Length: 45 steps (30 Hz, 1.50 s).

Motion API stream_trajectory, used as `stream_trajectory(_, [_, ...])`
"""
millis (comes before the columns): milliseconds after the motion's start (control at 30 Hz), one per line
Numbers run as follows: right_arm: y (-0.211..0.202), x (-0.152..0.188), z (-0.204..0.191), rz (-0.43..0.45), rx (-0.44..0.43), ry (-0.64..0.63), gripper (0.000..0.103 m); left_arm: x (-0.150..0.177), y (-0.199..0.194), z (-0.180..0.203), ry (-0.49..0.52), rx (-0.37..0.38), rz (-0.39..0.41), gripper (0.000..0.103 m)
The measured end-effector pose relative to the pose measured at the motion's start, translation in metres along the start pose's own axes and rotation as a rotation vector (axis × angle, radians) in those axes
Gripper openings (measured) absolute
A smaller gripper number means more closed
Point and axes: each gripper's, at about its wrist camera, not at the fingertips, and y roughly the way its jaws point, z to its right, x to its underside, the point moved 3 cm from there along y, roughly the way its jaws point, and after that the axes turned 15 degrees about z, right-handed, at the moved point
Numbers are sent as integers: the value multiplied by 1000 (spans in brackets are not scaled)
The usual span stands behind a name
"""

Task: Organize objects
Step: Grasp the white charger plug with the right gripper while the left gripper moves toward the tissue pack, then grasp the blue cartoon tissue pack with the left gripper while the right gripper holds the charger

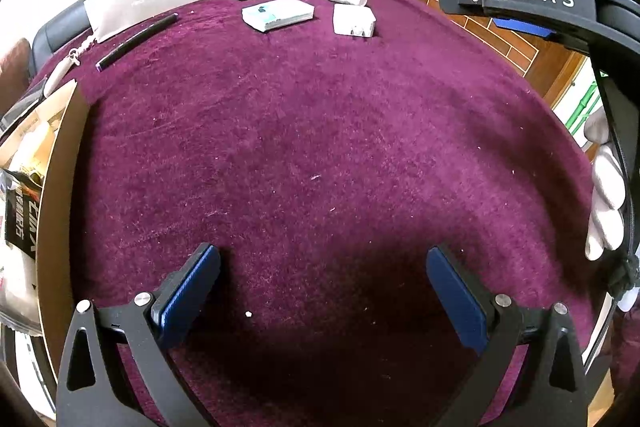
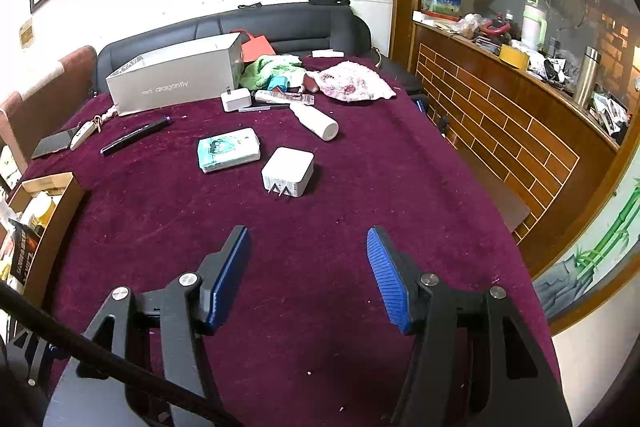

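**Both claws hang wide apart over the purple cloth, holding nothing**

Left gripper (image 1: 323, 285) has its two blue pads spread as far as they go. Nothing sits between them, only bare purple tablecloth (image 1: 320, 131) and a tiny white crumb (image 1: 248, 314). It points steeply down at the cloth. At the right edge of its view you can see a white-gloved hand (image 1: 606, 195) on the black frame of the other tool.

Right gripper (image 2: 308, 279) has its pads apart too, though not as wide. Nothing is between them either. It hangs above the near part of the table.

The things to tidy lie farther back on the cloth. A white charger block (image 2: 288, 171) with its metal prongs facing the camera is closest to the right gripper, straight ahead of it. Just to its left lies a pack of tissues (image 2: 228, 149). Behind them a white bottle (image 2: 314, 122) lies on its side. A smaller white plug (image 2: 236, 99) sits near the grey box (image 2: 176, 83) at the back. A dark pen (image 2: 136, 137) lies slanted on the left, near a white key fob (image 2: 82, 135) and a dark flat phone (image 2: 54, 143). A green cloth (image 2: 272, 69) and a pink-spotted cloth (image 2: 352, 83) are heaped at the far edge.

A brown cardboard box (image 2: 60, 223) stands at the left edge of the table, with packets inside it.
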Motion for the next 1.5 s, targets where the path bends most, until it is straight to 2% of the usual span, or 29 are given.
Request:
stream_trajectory(267, [10,0,0,-35,-18,-7,63,2,3,6,63,-34,-21,101])
stream_trajectory(500, [62,-10,39,-166,-125,261,63,4,2,13,67,-33,-21,101])
stream_trajectory(600, [92,-14,48,-205,-137,328,63,4,1,13,75,-28,-26,101])
stream_trajectory(767, [127,-12,41,-268,-153,399,63,3,1,9,75,-18,-34,101])
stream_trajectory(933, [154,-13,31,-281,-97,395,63,-7,-13,-9,-23,38,-46,101])
stream_trajectory(1033, [166,-14,27,-276,-64,361,63,-26,-29,-26,-49,32,4,101])
stream_trajectory(1133, [178,-13,18,-295,-74,356,64,-49,-41,-43,-53,3,66,101])
stream_trajectory(1233, [186,-14,7,-283,-62,305,68,-75,-42,-56,-21,-64,114,101])
stream_trajectory(1267, [187,-14,4,-284,-61,276,66,-85,-39,-58,3,-83,132,101])
stream_trajectory(1300, [187,-14,1,-282,-52,244,50,-96,-35,-60,37,-99,151,101])
stream_trajectory(1500, [160,-3,13,-319,-66,188,49,-131,16,-68,149,-118,137,101])
